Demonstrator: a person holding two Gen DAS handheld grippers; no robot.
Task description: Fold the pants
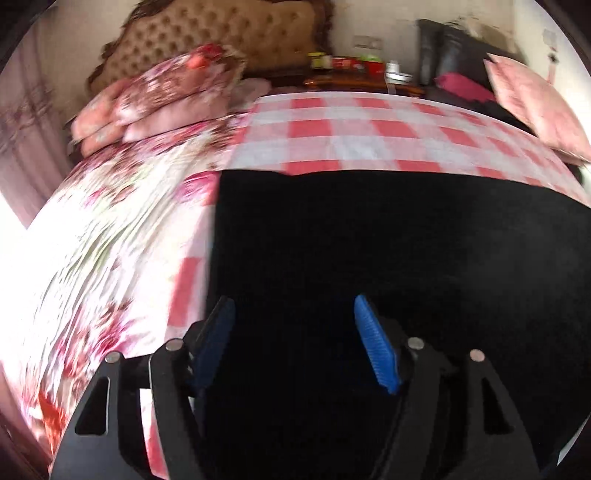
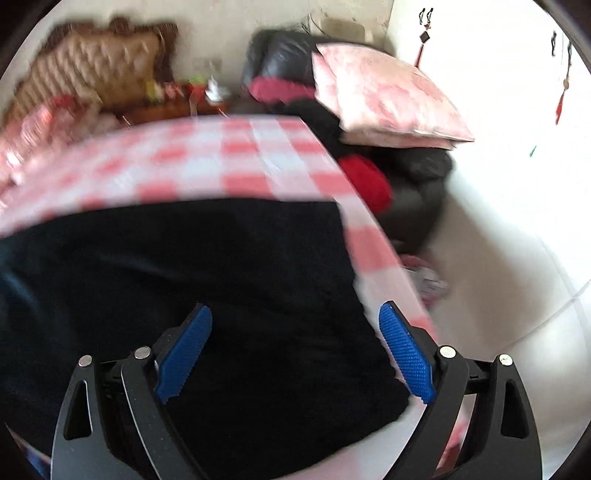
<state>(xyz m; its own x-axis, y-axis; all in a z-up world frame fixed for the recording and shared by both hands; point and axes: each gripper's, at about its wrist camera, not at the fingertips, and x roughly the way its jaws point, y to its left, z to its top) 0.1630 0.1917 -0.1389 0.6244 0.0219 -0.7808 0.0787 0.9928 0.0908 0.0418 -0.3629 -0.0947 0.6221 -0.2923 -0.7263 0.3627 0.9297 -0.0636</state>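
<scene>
1. On the bed's pink-and-white checked cloth point(image 1: 369, 144) lie the black fabric pants point(image 1: 369, 240), spread flat as a broad dark slab with straight edges; both views are blurred.
2. Seen by the left wrist camera, the left hand-held gripper point(image 1: 293, 345) hangs over the pants near their left edge, its blue ribbed fingers point(image 1: 376, 354) apart with only the dark cloth showing beneath the gap; whether the tips touch the fabric cannot be told.
3. Seen by the right wrist camera, the right hand-held gripper point(image 2: 295, 354) stands over the right-hand part of the pants point(image 2: 207, 280), its blue fingers point(image 2: 406, 358) spread wide with nothing gripped; the right finger sits at the pants' right edge, just beside the checked cloth point(image 2: 207, 162).
4. Left of the checked cloth, a white bedsheet with red and pink flowers point(image 1: 103, 240) covers the bed, and a folded floral quilt point(image 1: 162, 96) lies near a tufted tan headboard point(image 1: 221, 33).
5. Beyond the bed's far edge stands a brown wooden bedside cabinet point(image 1: 364, 83) bearing small jars and boxes.
6. A pale pink pillow point(image 2: 384, 99) rests on a dark leather armchair point(image 2: 417, 184) to the right of the bed.
</scene>
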